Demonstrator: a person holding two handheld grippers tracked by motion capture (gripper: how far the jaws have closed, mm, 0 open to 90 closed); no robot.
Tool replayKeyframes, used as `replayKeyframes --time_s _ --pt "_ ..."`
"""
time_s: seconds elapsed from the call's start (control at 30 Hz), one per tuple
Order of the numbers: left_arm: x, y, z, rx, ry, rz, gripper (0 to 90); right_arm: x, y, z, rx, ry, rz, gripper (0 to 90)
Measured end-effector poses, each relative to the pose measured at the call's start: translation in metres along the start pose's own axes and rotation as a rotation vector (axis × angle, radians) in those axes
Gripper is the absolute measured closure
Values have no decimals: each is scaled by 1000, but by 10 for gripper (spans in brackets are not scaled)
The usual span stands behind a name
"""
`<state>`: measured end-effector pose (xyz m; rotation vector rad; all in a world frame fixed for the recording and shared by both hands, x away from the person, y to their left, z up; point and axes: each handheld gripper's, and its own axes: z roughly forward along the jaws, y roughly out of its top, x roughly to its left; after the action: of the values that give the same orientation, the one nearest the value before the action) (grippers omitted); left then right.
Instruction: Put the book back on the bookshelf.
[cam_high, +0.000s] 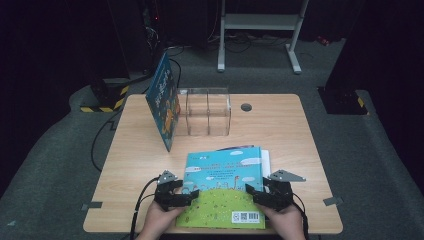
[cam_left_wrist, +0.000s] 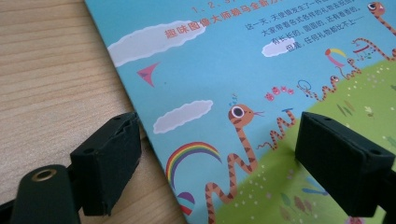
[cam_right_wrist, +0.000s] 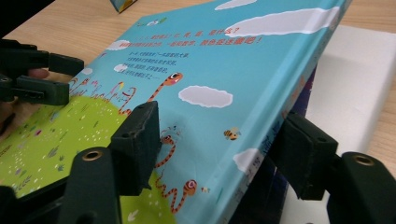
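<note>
High view: the picture book (cam_high: 223, 190), lying in front of the clear rack (cam_high: 207, 112), is clamped at its lifted edge by the right gripper (cam_high: 254, 192), while its other edge is straddled, jaws wide, by the left gripper (cam_high: 189, 195), presumably for steadying.

Wooden table (cam_high: 280, 125): books (cam_high: 225, 190), clear box (cam_high: 208, 112).

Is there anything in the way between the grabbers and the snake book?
No, nothing visible. The left gripper straddles the left edge of the book, and the right gripper has one jaw on the cover and the other under its lifted right edge.
</note>
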<state>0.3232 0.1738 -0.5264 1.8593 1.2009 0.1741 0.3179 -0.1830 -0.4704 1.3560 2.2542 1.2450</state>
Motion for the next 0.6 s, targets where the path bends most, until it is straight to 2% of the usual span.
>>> replayKeyframes --time_s 0.07,0.1,0.17,0.2,0.23,0.37,0.5,0.6 --pt "1 0 0 0 1 -2 137 0 0 -3 -15 -20 0 418" --pt "0 0 0 0 2 -2 135 -1 1 -3 -18 -21 -18 419" --pt "0 0 0 0 1 -5 134 -1 1 -3 -16 -19 -17 419" --pt "0 0 0 1 1 -4 134 -2 1 -3 -15 -15 -10 419" --pt "1 0 0 1 3 4 135 -4 1 -2 4 -4 18 418" --pt "0 0 0 0 5 5 137 -5 1 -1 -3 0 30 414" --pt "0 0 0 0 9 -2 137 -6 3 2 11 10 44 374" --pt "0 0 0 0 9 -2 137 -5 4 6 17 13 31 328"
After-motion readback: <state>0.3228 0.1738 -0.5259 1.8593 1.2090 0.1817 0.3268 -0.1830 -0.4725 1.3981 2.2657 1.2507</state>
